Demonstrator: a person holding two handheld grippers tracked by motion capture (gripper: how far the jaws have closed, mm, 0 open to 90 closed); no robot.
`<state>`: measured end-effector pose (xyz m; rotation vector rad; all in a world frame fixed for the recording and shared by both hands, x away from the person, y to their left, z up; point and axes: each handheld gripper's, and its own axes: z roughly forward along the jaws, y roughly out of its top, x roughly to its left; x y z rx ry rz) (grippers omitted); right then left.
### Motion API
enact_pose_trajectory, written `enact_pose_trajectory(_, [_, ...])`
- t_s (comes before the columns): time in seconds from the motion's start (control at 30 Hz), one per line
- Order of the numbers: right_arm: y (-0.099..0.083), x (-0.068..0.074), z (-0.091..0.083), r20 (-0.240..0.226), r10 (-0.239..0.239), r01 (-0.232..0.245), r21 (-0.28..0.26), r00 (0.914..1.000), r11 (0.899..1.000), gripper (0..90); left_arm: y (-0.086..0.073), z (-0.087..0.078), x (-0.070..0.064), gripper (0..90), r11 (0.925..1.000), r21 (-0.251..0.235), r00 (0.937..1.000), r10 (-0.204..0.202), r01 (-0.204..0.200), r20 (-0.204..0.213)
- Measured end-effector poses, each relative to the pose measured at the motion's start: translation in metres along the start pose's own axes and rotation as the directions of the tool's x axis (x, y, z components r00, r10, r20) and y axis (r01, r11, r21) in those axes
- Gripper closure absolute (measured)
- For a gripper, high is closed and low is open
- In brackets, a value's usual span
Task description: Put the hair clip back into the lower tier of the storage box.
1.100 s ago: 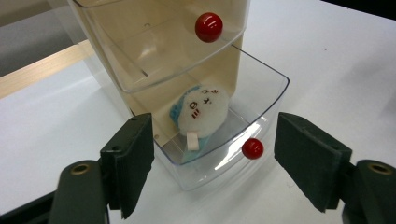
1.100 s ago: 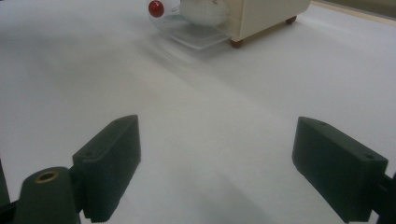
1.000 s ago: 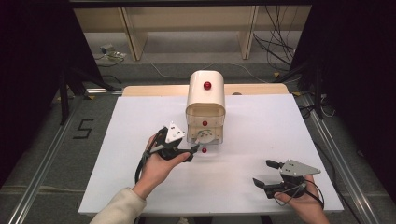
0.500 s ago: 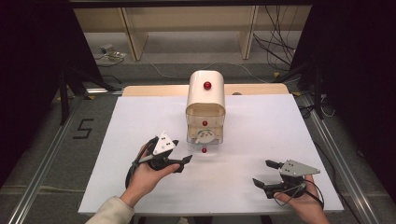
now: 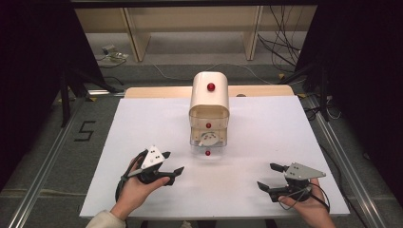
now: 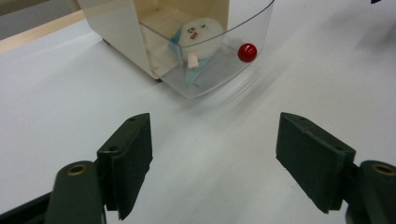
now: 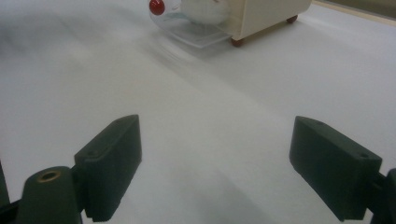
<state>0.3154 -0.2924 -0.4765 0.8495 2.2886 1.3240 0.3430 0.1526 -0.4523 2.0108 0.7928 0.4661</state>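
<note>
High view showed the cream, round-topped plastic cabinet (image 5: 209, 102) standing mid-way across the white surface (image 5: 266, 137), its clear bottom drawer (image 5: 208, 141) with a red knob (image 5: 207, 153) pulled out toward the person. The left claw (image 5: 172, 163), jaws spread and empty, lay just left of and nearer than the knob, the closer of the two. The right claw (image 5: 274, 176), also spread, sat well apart at the near right.

A white sheet (image 5: 142, 128) is spread over the tabletop (image 5: 157, 91), whose wooden far edge is left uncovered. A cream cabinet (image 5: 209, 102) is set on short feet near the sheet's middle, with a clear drawer (image 5: 208, 141) pulled out at its bottom.
</note>
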Motion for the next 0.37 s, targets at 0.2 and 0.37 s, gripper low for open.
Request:
enact_pose_trajectory(0.2, [0.0, 0.0, 0.0, 0.002, 0.001, -0.001, 0.0, 1.0, 1.0, 18.1, -0.011, -0.006, 0.005, 27.3, 0.9998, 0.007, 0.9998, -0.016, 0.016, -0.013])
enact_pose_trajectory(0.37, [0.0, 0.001, 0.0, 0.004, 0.002, -0.002, 0.004, 1.0, 1.0, 18.2, -0.012, -0.003, 0.004, 26.3, 1.0, 0.001, 0.9999, -0.003, 0.003, 0.013])
